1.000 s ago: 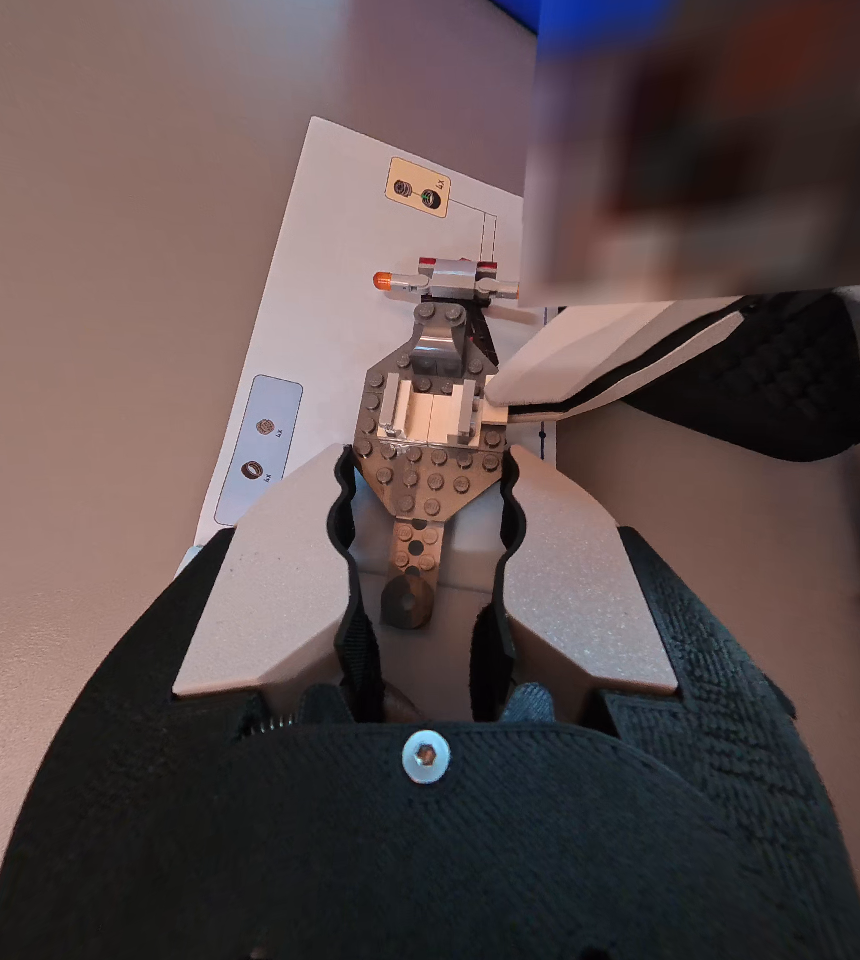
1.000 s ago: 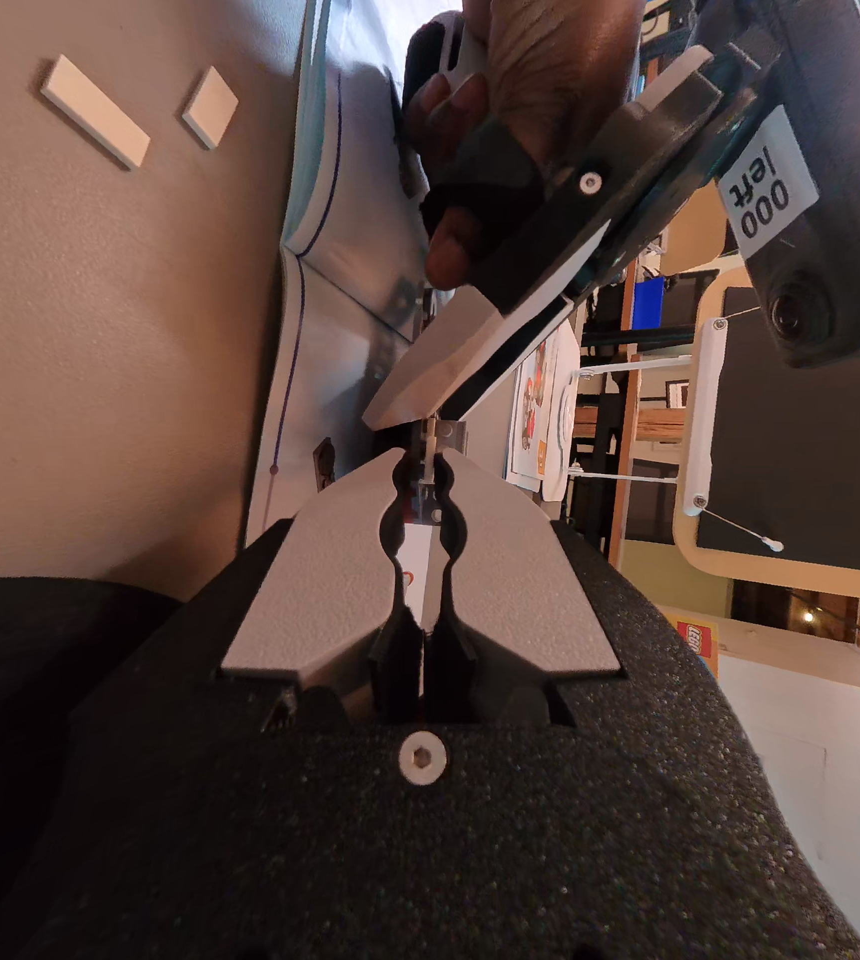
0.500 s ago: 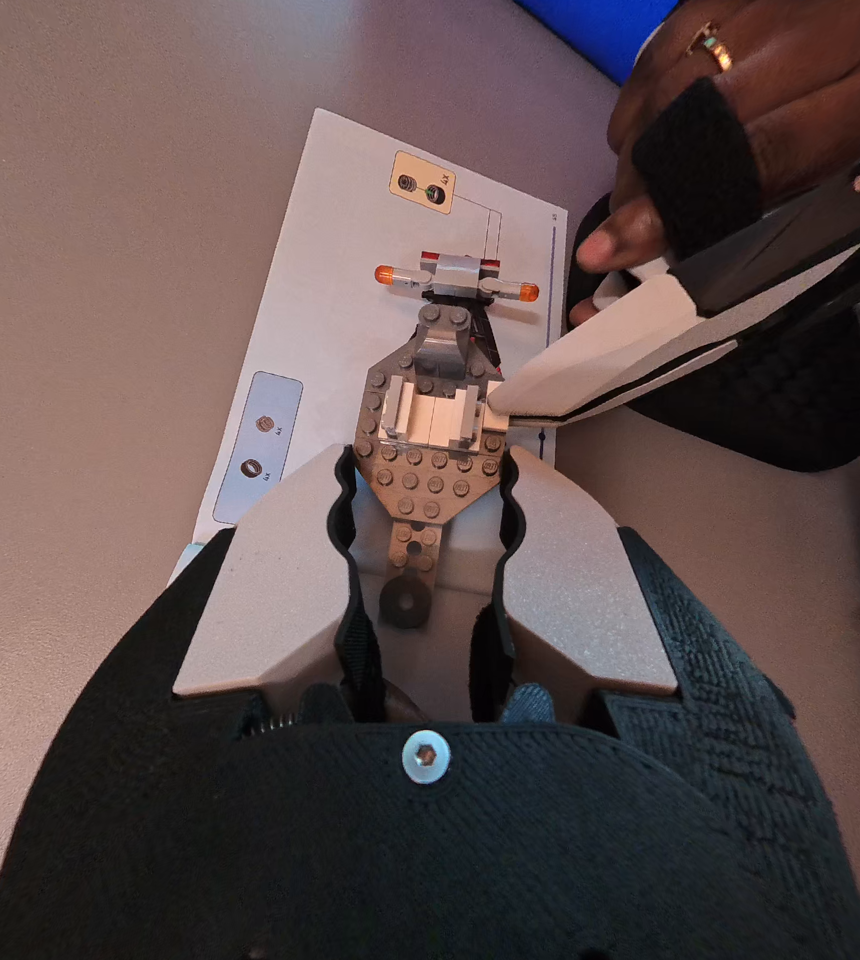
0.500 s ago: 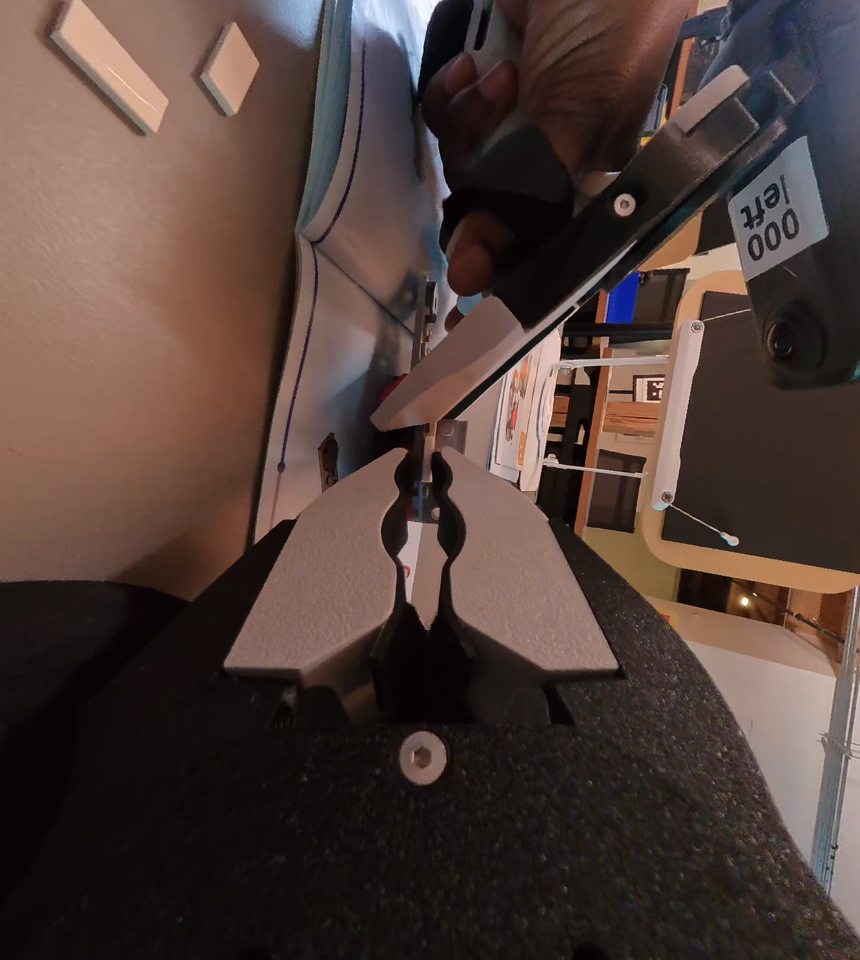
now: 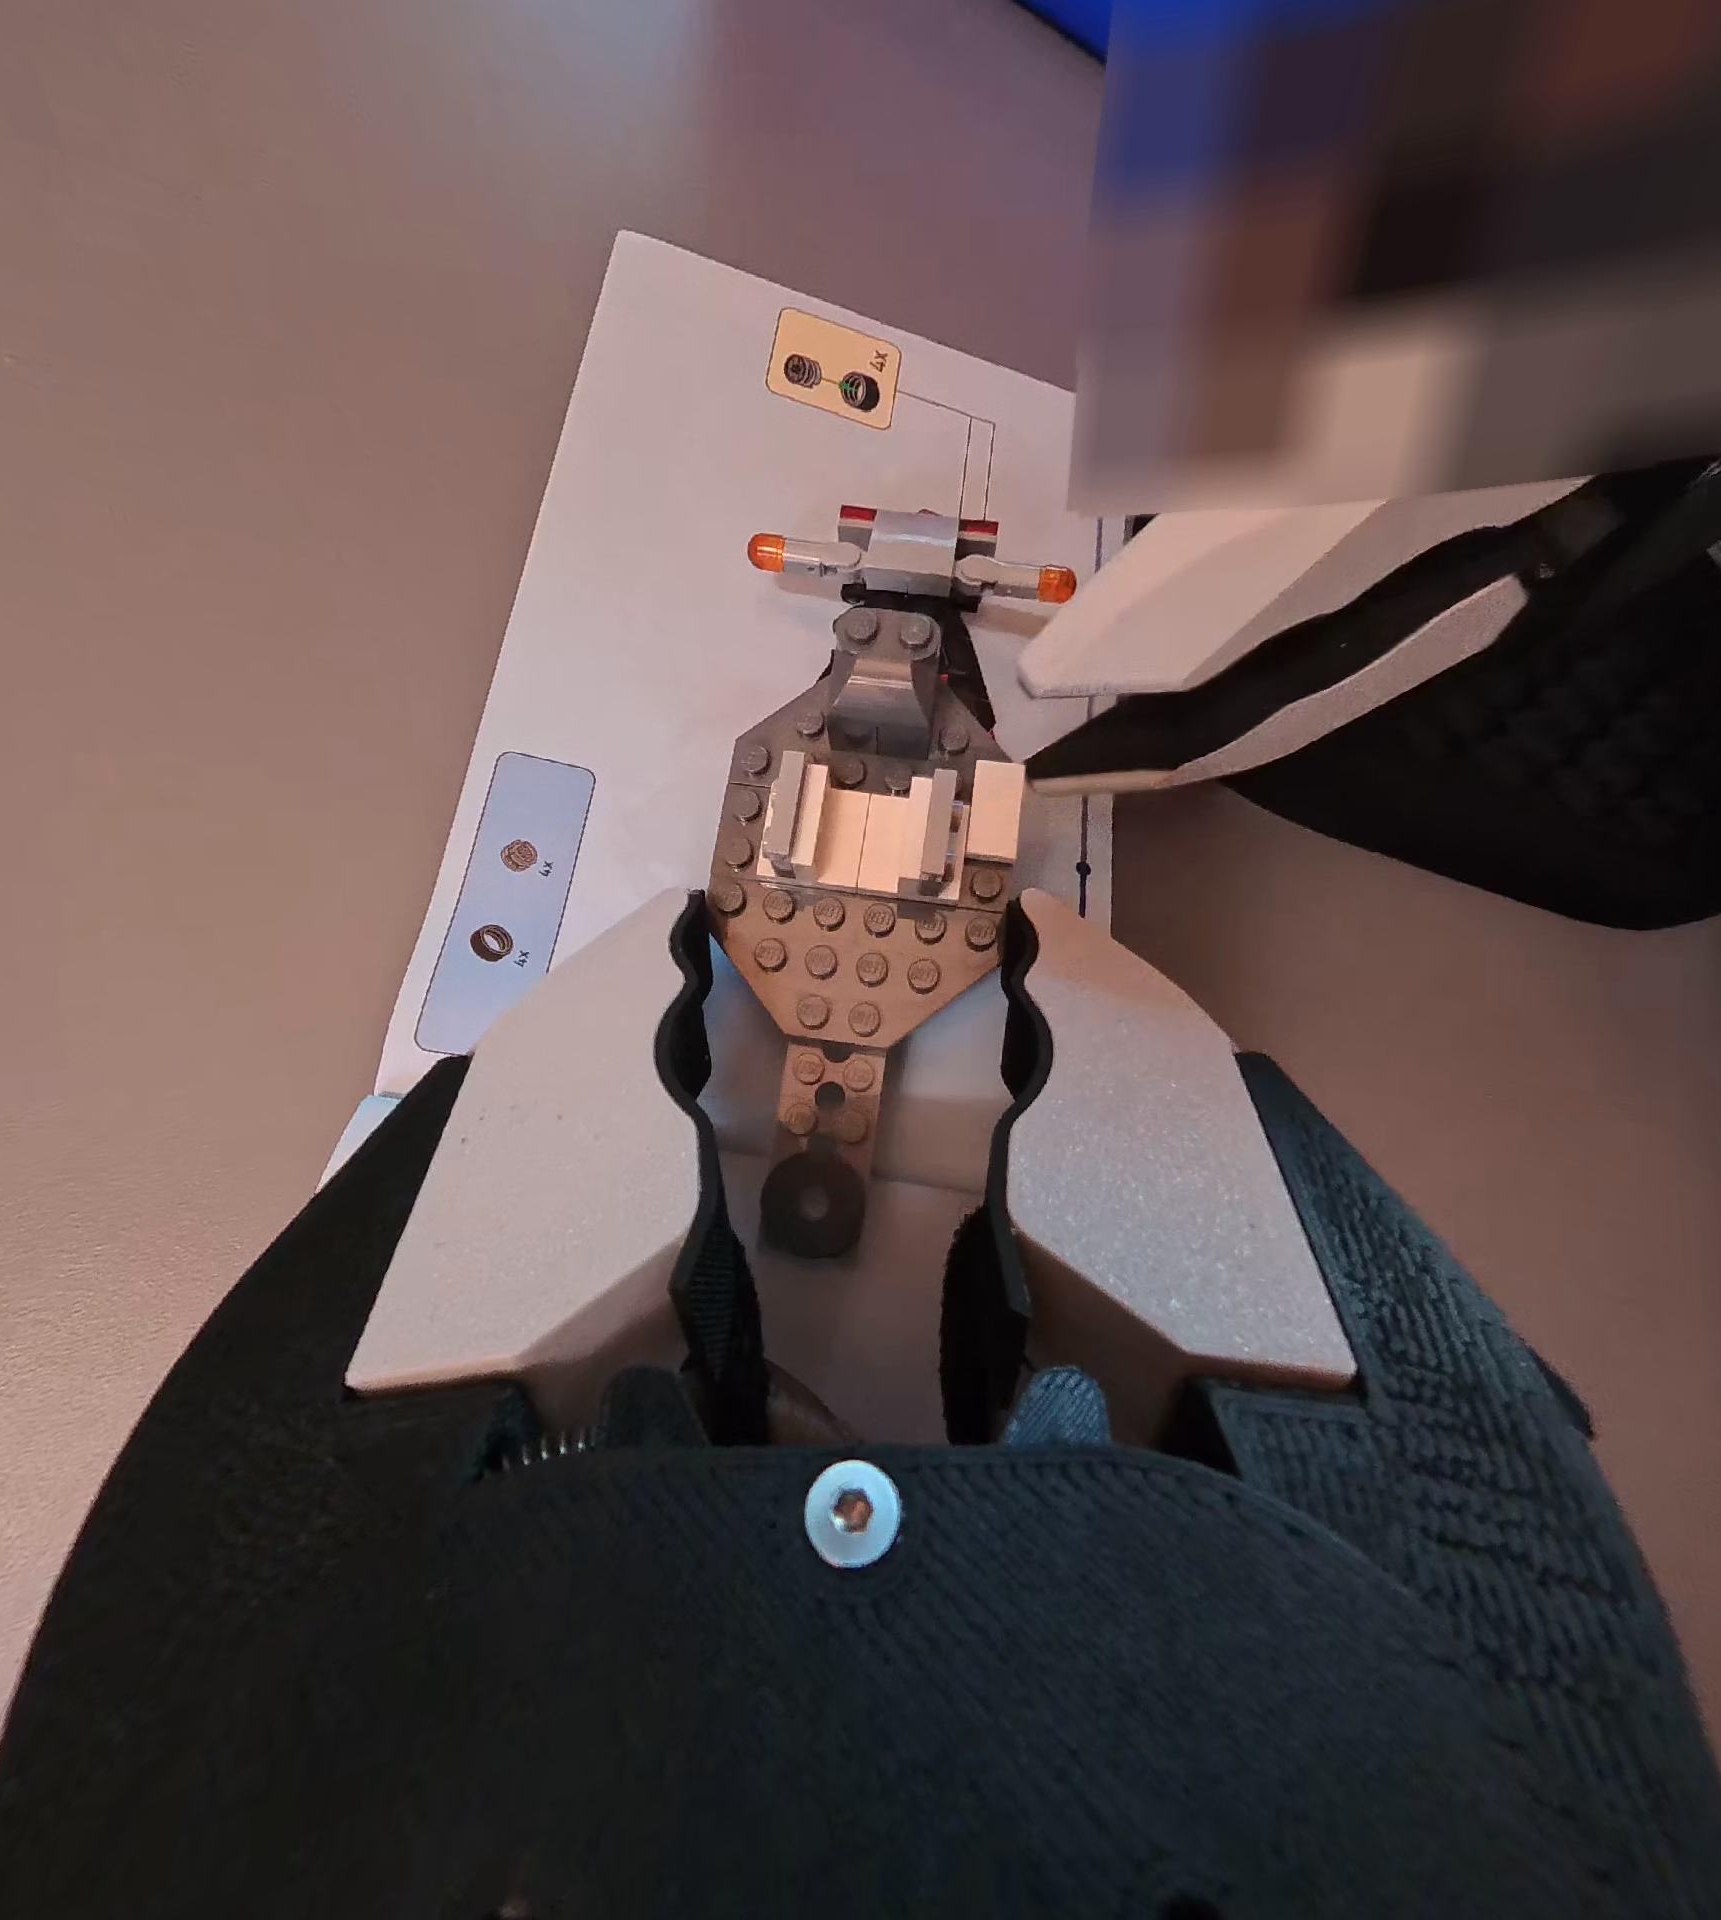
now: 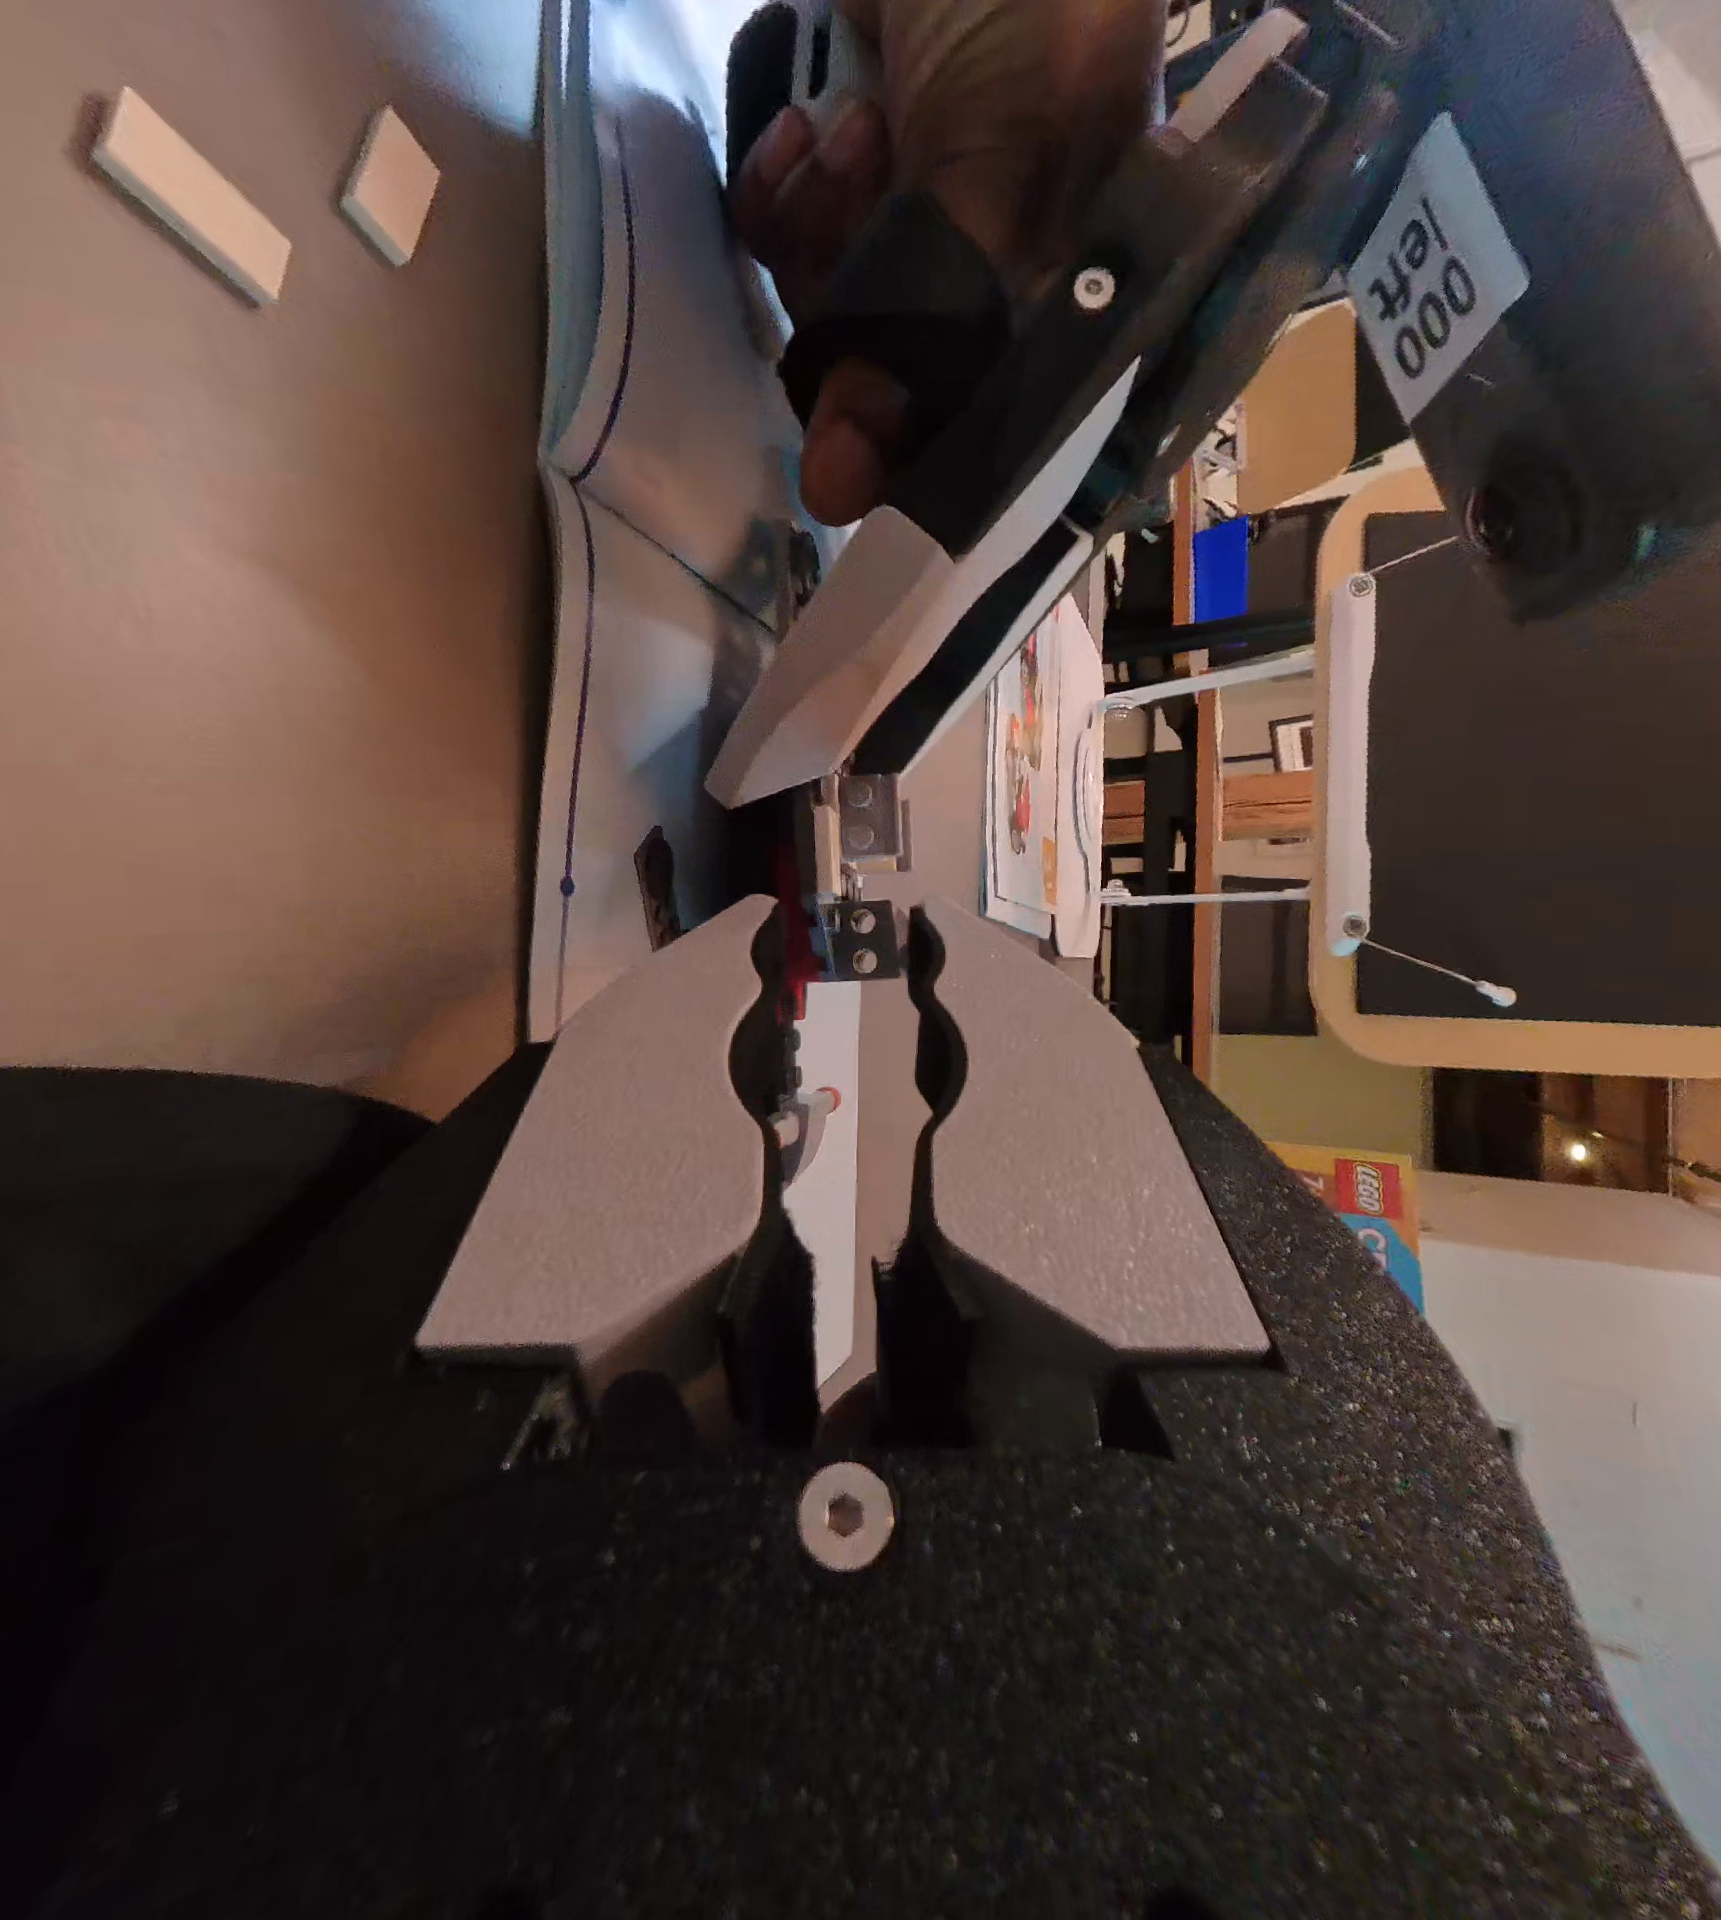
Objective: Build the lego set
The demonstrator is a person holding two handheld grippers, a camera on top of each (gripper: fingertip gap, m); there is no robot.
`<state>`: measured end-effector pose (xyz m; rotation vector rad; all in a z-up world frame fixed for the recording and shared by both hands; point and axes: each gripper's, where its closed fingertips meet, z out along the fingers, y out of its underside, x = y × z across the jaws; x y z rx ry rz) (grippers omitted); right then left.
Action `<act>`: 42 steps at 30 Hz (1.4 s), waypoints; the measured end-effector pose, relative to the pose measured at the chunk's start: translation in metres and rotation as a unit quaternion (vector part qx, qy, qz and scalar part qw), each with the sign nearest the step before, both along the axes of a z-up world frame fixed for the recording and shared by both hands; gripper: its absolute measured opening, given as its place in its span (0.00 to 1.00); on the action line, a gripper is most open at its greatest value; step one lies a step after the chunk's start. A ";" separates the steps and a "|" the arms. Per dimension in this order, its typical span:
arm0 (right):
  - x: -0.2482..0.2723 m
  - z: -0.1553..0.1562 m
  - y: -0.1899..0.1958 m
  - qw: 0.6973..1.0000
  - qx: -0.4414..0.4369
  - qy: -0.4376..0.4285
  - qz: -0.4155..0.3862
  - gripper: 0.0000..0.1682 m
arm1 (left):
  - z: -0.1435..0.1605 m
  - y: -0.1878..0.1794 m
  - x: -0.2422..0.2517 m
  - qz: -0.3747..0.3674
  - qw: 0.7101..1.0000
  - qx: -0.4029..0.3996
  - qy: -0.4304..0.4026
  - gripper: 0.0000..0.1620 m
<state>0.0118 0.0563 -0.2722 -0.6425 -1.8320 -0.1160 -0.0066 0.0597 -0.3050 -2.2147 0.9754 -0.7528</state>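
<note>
A smooth tan tabletop [image 5: 212, 520] carries a white instruction sheet [image 5: 669, 499], lying flat at a slant. In the right wrist view, two flat white rectangular tiles, one long [image 6: 191, 197] and one short [image 6: 388, 187], lie side by side nearby.

1. Left gripper [image 5: 851, 940]: black textured printed body, grey wedge fingers [image 5: 544, 1143], wavy black pads, silver hex screw [image 5: 853, 1512].
2. Right gripper [image 6: 840, 940]: same build; hex screw [image 6: 845, 1522].
</note>
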 end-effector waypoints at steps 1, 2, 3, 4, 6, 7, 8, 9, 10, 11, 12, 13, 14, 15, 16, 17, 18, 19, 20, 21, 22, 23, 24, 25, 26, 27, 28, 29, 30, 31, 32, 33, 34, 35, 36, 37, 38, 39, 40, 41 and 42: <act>0.000 0.000 -0.001 1.000 0.002 0.001 0.001 0.12 | 0.000 0.000 0.000 0.001 1.000 -0.001 -0.002 0.33; 0.000 0.000 -0.002 1.000 0.007 0.000 0.004 0.11 | 0.000 0.000 0.000 0.002 1.000 -0.002 -0.003 0.33; -0.002 -0.001 -0.004 1.000 0.014 -0.003 0.007 0.10 | 0.001 0.000 0.000 0.002 1.000 -0.003 -0.004 0.33; -0.004 -0.003 -0.005 1.000 0.019 -0.009 0.008 0.09 | 0.001 0.000 0.000 0.002 1.000 -0.003 -0.004 0.33; -0.008 -0.004 -0.003 0.999 0.034 -0.014 0.003 0.09 | 0.001 0.000 0.000 0.002 1.000 -0.004 -0.003 0.33; -0.010 -0.003 -0.002 0.999 0.035 -0.013 0.003 0.09 | 0.001 0.000 0.000 0.002 1.000 -0.004 -0.004 0.33; -0.011 -0.003 -0.002 0.999 0.032 -0.012 0.004 0.08 | 0.001 0.000 0.000 0.002 1.000 -0.004 -0.005 0.33; -0.012 -0.004 -0.003 0.999 0.030 -0.014 0.007 0.07 | 0.001 0.000 0.000 0.003 1.000 -0.004 -0.005 0.33; -0.012 -0.005 -0.003 0.999 0.030 -0.019 0.009 0.05 | 0.001 0.000 0.000 0.003 1.000 -0.003 -0.004 0.33; -0.012 -0.007 -0.003 0.999 0.031 -0.024 0.010 0.05 | 0.001 0.000 0.000 0.002 1.000 -0.002 -0.004 0.33; -0.011 -0.008 -0.002 0.999 0.032 -0.027 0.011 0.05 | 0.001 -0.001 0.001 -0.001 1.000 -0.002 -0.001 0.34; -0.010 -0.009 -0.002 0.999 0.031 -0.030 0.009 0.05 | 0.000 -0.001 0.001 -0.002 1.000 0.000 0.003 0.34; -0.008 -0.009 -0.001 0.999 0.027 -0.032 0.008 0.05 | -0.001 -0.002 0.001 -0.004 1.000 0.003 0.007 0.34; -0.007 -0.010 -0.001 0.999 0.024 -0.036 0.009 0.05 | -0.001 -0.003 0.001 -0.007 1.000 0.005 0.008 0.34; -0.005 -0.010 -0.001 0.999 0.022 -0.039 0.010 0.05 | -0.001 -0.004 0.000 -0.011 1.000 0.005 0.009 0.35; -0.004 -0.011 -0.001 0.999 0.020 -0.043 0.011 0.05 | 0.000 -0.006 -0.001 -0.015 1.000 0.005 0.011 0.37; -0.002 -0.011 -0.002 0.999 0.018 -0.047 0.013 0.05 | 0.001 -0.007 -0.003 -0.015 1.000 0.007 0.015 0.38; -0.001 -0.011 -0.002 0.999 0.015 -0.050 0.015 0.05 | 0.003 -0.008 -0.007 -0.014 1.000 0.011 0.019 0.39; 0.001 -0.012 -0.002 0.998 0.007 -0.055 0.017 0.06 | 0.007 -0.010 -0.011 -0.012 1.000 0.016 0.020 0.40; 0.003 -0.013 -0.003 0.998 -0.010 -0.063 0.018 0.06 | 0.010 -0.012 -0.016 -0.008 1.000 0.022 0.020 0.41; 0.005 -0.013 -0.004 0.997 -0.031 -0.069 0.017 0.07 | 0.014 -0.013 -0.022 -0.002 0.999 0.028 0.020 0.40; 0.007 -0.014 -0.006 0.996 -0.057 -0.072 0.019 0.07 | 0.018 -0.014 -0.029 0.005 0.999 0.037 0.021 0.40; 0.009 -0.014 -0.008 0.993 -0.088 -0.079 0.021 0.07 | 0.021 -0.014 -0.036 0.016 0.999 0.045 0.022 0.39; 0.010 -0.014 -0.011 0.989 -0.125 -0.082 0.018 0.07 | 0.025 -0.014 -0.042 0.029 0.998 0.053 0.020 0.39; 0.011 -0.012 -0.015 0.982 -0.169 -0.080 0.015 0.07 | 0.030 -0.014 -0.048 0.042 0.997 0.062 0.014 0.39; 0.010 -0.010 -0.023 0.971 -0.226 -0.080 0.017 0.07 | 0.034 -0.013 -0.052 0.054 0.996 0.072 0.004 0.37; 0.008 -0.008 -0.035 0.954 -0.289 -0.082 0.022 0.07 | 0.039 -0.012 -0.056 0.066 0.994 0.085 -0.008 0.36; 0.005 -0.007 -0.050 0.930 -0.355 -0.091 0.033 0.08 | 0.043 -0.010 -0.060 0.080 0.992 0.100 -0.018 0.35; 0.003 -0.008 -0.068 0.903 -0.412 -0.112 0.048 0.08 | 0.047 -0.008 -0.063 0.091 0.989 0.112 -0.028 0.34; 0.002 -0.011 -0.083 0.881 -0.450 -0.136 0.058 0.10 | 0.049 -0.008 -0.065 0.098 0.987 0.121 -0.034 0.34; 0.001 -0.015 -0.092 0.868 -0.468 -0.157 0.059 0.12 | 0.050 -0.007 -0.068 0.103 0.986 0.127 -0.035 0.33; -0.002 -0.020 -0.096 0.864 -0.472 -0.168 0.056 0.14 | 0.052 -0.005 -0.071 0.110 0.984 0.135 -0.032 0.33; -0.006 -0.023 -0.100 0.860 -0.478 -0.172 0.055 0.14 | 0.055 -0.004 -0.076 0.116 0.982 0.144 -0.030 0.33; -0.010 -0.025 -0.102 0.855 -0.484 -0.176 0.053 0.15 | 0.059 -0.002 -0.080 0.123 0.980 0.154 -0.031 0.33; -0.013 -0.028 -0.102 0.853 -0.488 -0.179 0.044 0.16 | 0.063 0.000 -0.085 0.134 0.977 0.164 -0.035 0.32; -0.014 -0.029 -0.102 0.852 -0.489 -0.183 0.039 0.16 | 0.068 0.001 -0.090 0.148 0.973 0.173 -0.044 0.32; -0.015 -0.030 -0.103 0.851 -0.491 -0.186 0.038 0.16 | 0.073 0.002 -0.094 0.158 0.969 0.179 -0.056 0.32; -0.017 -0.029 -0.105 0.849 -0.493 -0.186 0.039 0.16 | 0.077 0.002 -0.097 0.164 0.967 0.184 -0.068 0.32; -0.018 -0.030 -0.108 0.847 -0.496 -0.189 0.042 0.15 | 0.079 0.002 -0.099 0.168 0.965 0.186 -0.077 0.31; -0.019 -0.031 -0.109 0.846 -0.494 -0.195 0.042 0.15 | 0.081 0.001 -0.100 0.168 0.964 0.188 -0.081 0.31; -0.019 -0.034 -0.109 0.849 -0.487 -0.203 0.042 0.15 | 0.083 0.000 -0.100 0.163 0.965 0.191 -0.082 0.31</act>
